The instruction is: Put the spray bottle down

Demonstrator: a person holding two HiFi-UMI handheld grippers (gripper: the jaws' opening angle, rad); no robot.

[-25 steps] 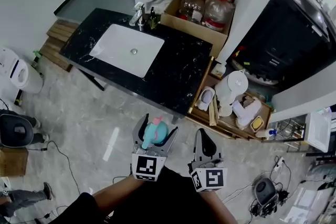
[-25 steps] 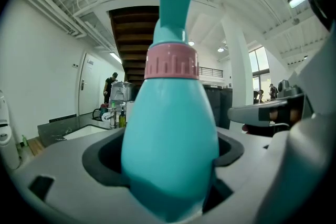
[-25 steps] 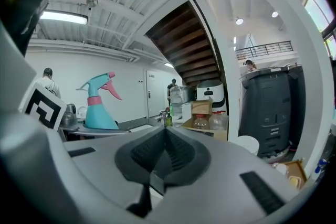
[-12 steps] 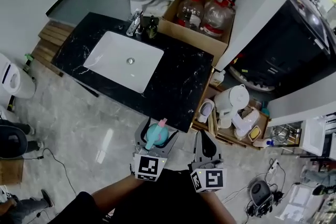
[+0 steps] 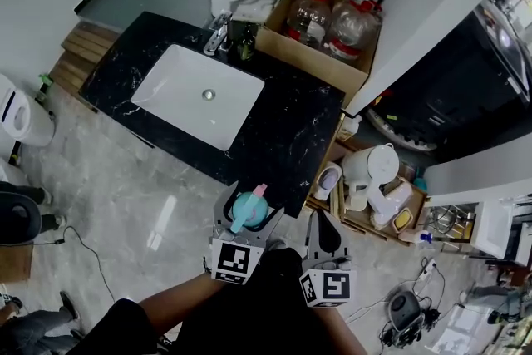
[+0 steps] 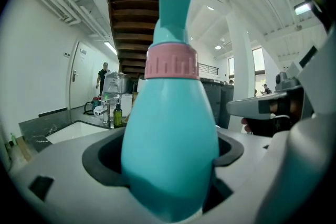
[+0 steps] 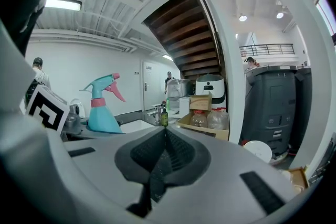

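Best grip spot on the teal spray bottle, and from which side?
Take the spray bottle by its wide lower body, below the pink collar. Come in level from the side, jaws across the belly, as the left gripper holds it. It stands upright, and the rounded body seats in the pad notches. The neck is thin and the trigger juts sideways up top.

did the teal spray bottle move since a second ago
Yes: the teal spray bottle in the left gripper came forward, nearer the front edge of the black marble counter.

glossy plastic spray bottle, polished stone counter
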